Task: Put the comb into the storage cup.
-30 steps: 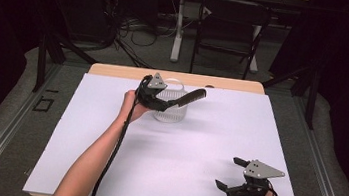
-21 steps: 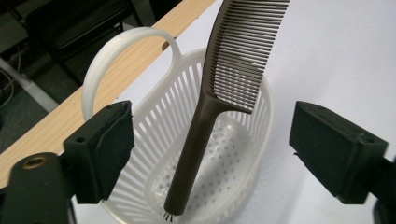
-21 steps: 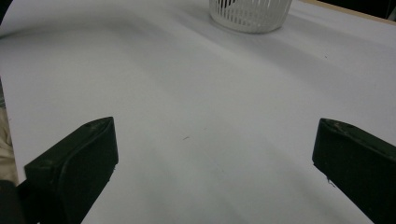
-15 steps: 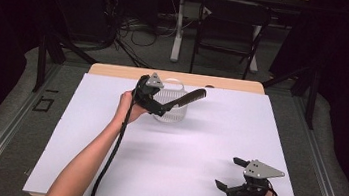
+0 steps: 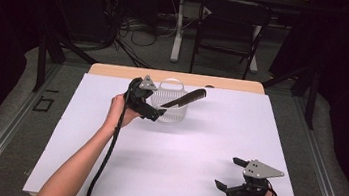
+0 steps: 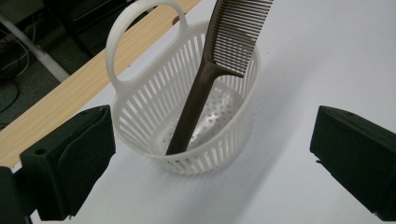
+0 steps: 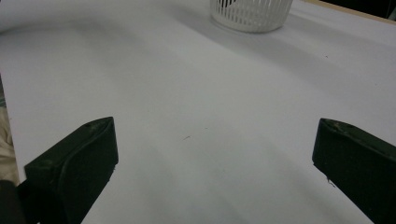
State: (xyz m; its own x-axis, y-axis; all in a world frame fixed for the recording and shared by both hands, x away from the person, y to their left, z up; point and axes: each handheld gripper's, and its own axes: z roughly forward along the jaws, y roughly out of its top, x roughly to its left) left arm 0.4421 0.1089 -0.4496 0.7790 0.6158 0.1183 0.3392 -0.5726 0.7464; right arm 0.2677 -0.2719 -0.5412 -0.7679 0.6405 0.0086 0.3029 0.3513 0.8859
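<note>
A white slatted basket (image 5: 172, 112) with a loop handle stands at the back middle of the white sheet (image 5: 181, 149). A brown comb (image 5: 186, 98) leans in it, handle end down and teeth sticking out over the rim to the right. My left gripper (image 5: 154, 107) hangs just left of the basket. Its jaws have just been opening and stand wide, clear of the comb (image 6: 200, 91) and the basket (image 6: 140, 119) ahead of them, with nothing pressed by the left gripper (image 6: 213, 119). Near the front right, my right gripper (image 5: 230, 174) rests open over bare sheet, empty (image 7: 215, 135).
A strip of wooden table edge (image 5: 115, 70) shows behind the sheet. Beyond it are table legs, a chair and floor cables (image 5: 134, 37). The basket's base (image 7: 252, 14) shows far ahead in the right gripper view.
The left gripper has let go of the comb's handle and drawn back to the left, away from the basket. The comb stays leaning in the basket. The right gripper has not moved.
</note>
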